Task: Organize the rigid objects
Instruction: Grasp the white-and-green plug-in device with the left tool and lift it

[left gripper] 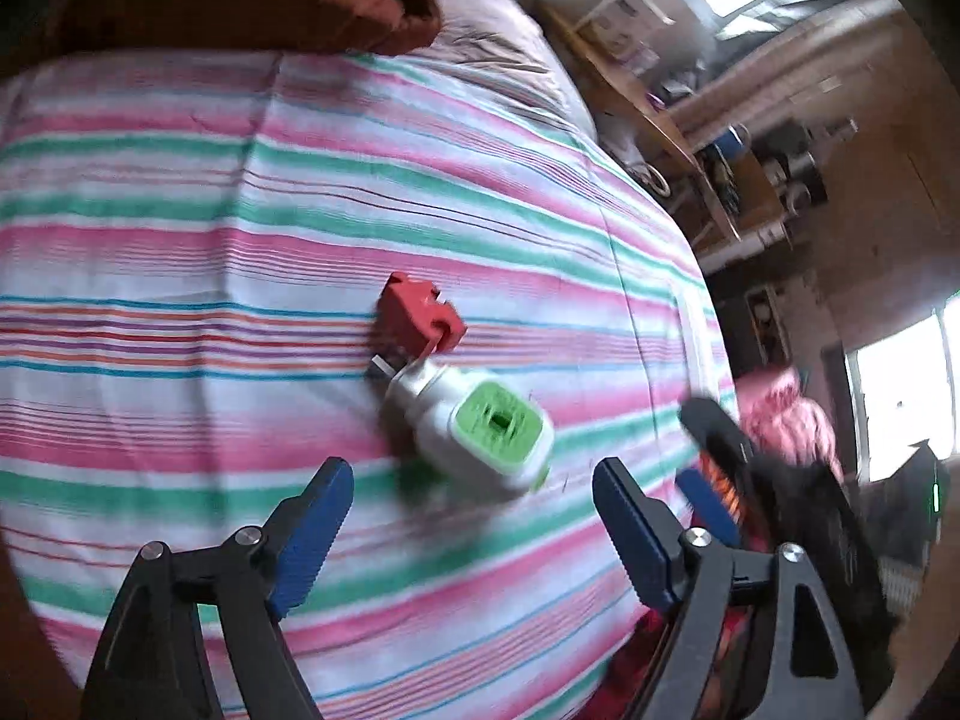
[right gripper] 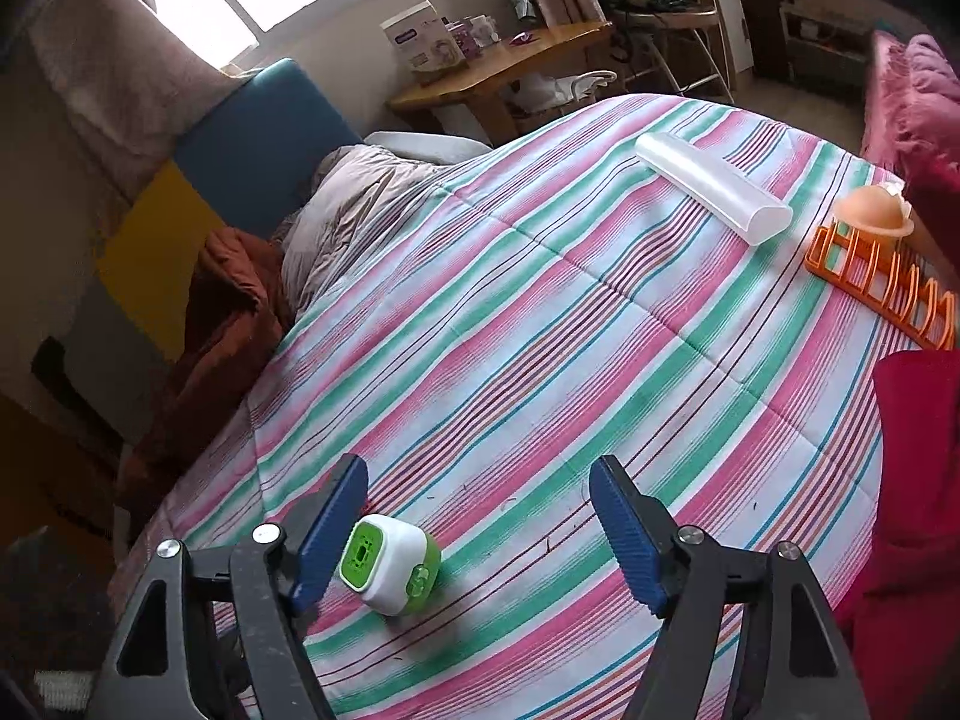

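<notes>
The bed (left gripper: 180, 210), covered by a striped quilt in pink, green and white, is seen in both views and carries every task item. A wooden desk (right gripper: 510, 66) beside the bed is seen at 12 o'clock in the right wrist view, with a white box (right gripper: 420, 42) and mugs on it; in the left wrist view it is blurred at 1 o'clock.

Seen only in the right wrist view: a long white case (right gripper: 714, 192) lying flat at 1 o'clock, and an orange rack (right gripper: 882, 288) at 2 o'clock near the quilt's edge. A peach-coloured rounded piece (right gripper: 876, 213) is seen at the rack's far end; whether it sits in a slot cannot be told. The other slots in view are seen bare.

Seen only in the left wrist view: a red block (left gripper: 420, 315) just above centre, touching or just beside the white and green cube (left gripper: 480, 426) at its 11 o'clock. The right tool's black and blue body is seen blurred at 4 o'clock.

The white and green cube (right gripper: 390, 564) is recorded on the quilt in both views. In the left wrist view it lies just ahead of the left tool (left gripper: 474, 516), whose jaws are spread wide and empty. In the right wrist view it lies against or just beside the left-hand pad (right gripper: 330, 534) of the right tool (right gripper: 480, 534); the other pad stands well clear, so the jaws are apart and nothing is gripped.
</notes>
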